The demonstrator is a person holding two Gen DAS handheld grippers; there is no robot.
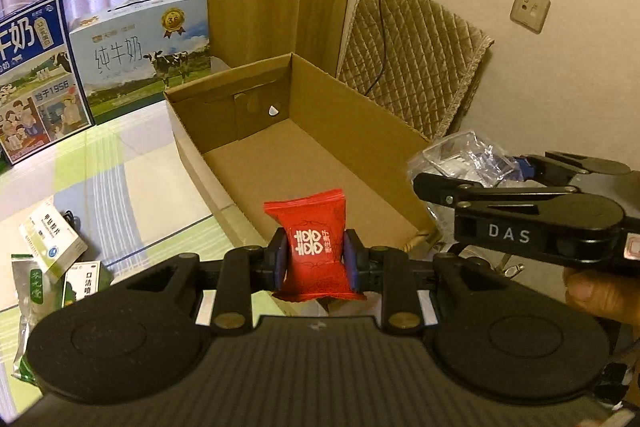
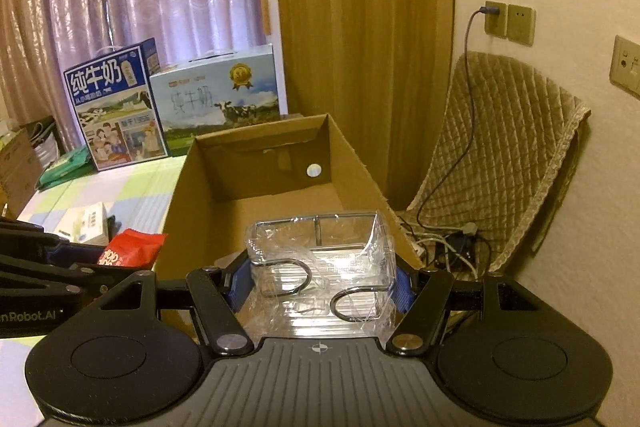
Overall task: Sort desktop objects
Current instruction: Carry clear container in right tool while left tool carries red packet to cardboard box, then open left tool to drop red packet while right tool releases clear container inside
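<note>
Two blue pads of the left gripper pinch a red candy packet above the near end of the open cardboard box (medicine boxes lie left). From the right wrist, the right gripper clamps a plastic-wrapped wire rack over the same box's near edge.

Table w/ a green & white check top. On it: open cardboard box, 2 milk cartons at the back, small medicine boxes & a green packet near the front.
</note>
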